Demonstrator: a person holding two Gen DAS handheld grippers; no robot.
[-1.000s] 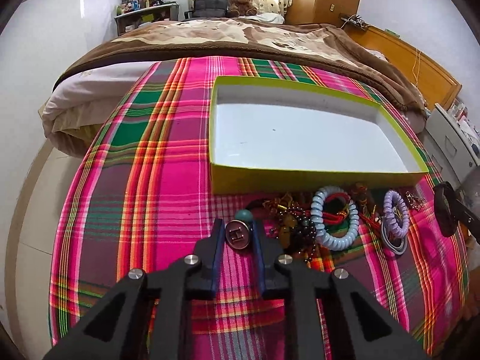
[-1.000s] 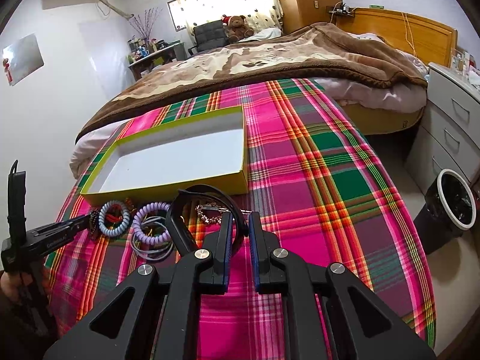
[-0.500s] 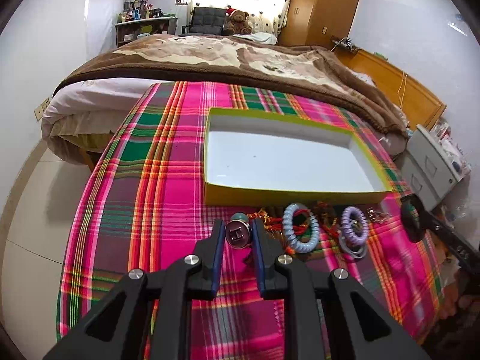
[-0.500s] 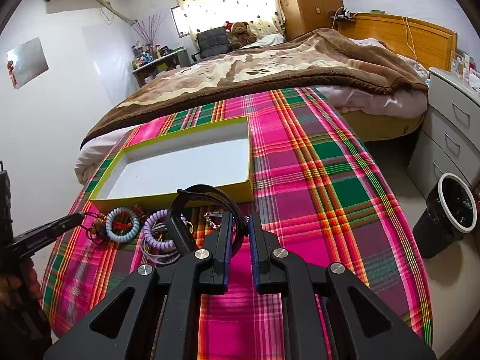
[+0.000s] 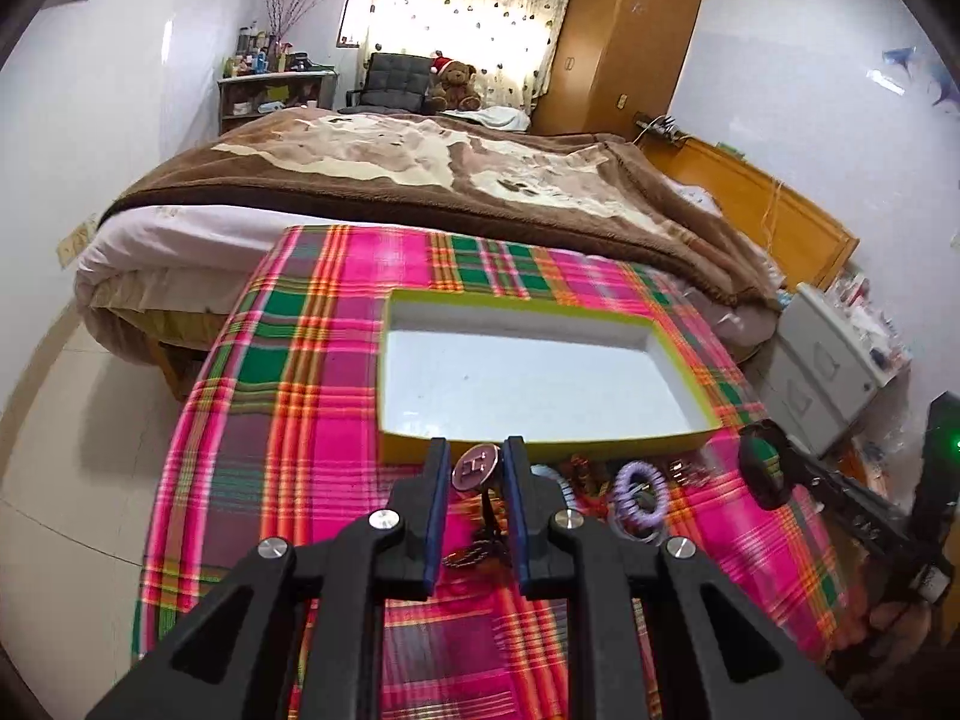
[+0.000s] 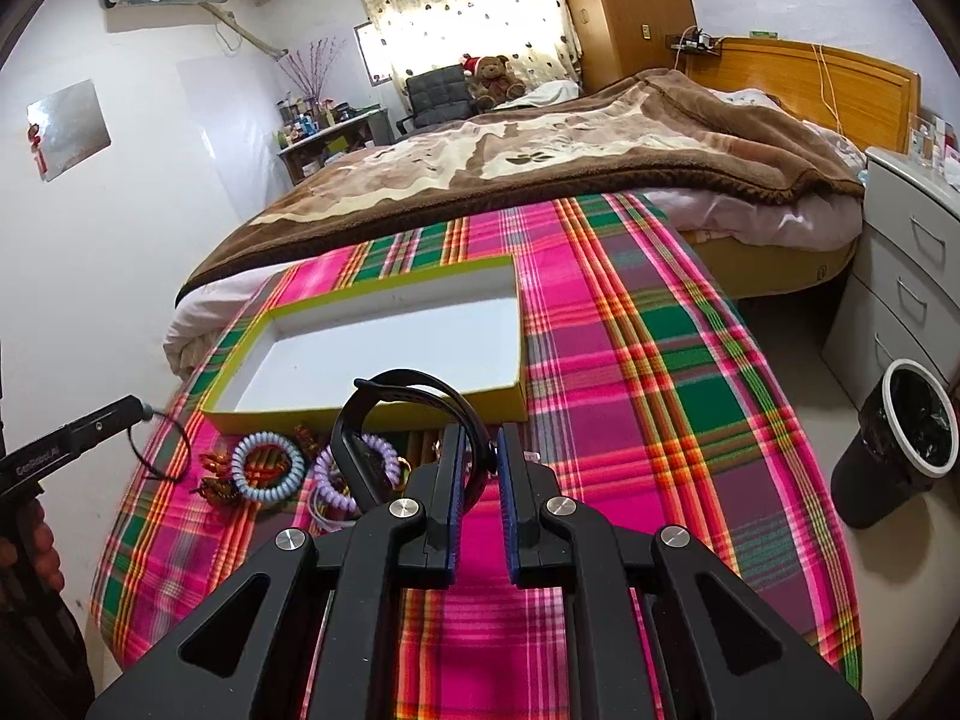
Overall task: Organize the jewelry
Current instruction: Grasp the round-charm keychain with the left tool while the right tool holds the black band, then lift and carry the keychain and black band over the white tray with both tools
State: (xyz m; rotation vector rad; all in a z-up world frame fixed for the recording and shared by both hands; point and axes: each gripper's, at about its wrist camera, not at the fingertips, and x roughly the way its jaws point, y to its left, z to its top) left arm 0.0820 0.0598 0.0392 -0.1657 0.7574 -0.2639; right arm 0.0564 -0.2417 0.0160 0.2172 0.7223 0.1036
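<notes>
My left gripper (image 5: 476, 462) is shut on a round silver pendant (image 5: 476, 465) marked with an H; its dark cord (image 5: 487, 525) hangs below, lifted above the cloth just before the tray's near wall. My right gripper (image 6: 480, 447) is shut on a black wristband (image 6: 401, 414), held up in front of the tray. The yellow-green tray (image 5: 540, 447) with a white floor sits on the plaid cloth, also in the right wrist view (image 6: 372, 415). The left gripper's tip (image 6: 129, 408) with the dangling cord shows at left in the right wrist view.
Loose jewelry lies before the tray: a blue coil band (image 6: 268, 467), a purple coil band (image 5: 639, 491), red and gold pieces (image 6: 217, 468). The plaid cloth (image 6: 648, 396) covers the table; a bed (image 5: 456, 180) lies behind, drawers (image 6: 912, 276) and a bin (image 6: 900, 450) at right.
My left gripper has risen with the pendant, pulling its cord off the pile, and moved toward the tray. My right gripper has lifted slightly with the wristband.
</notes>
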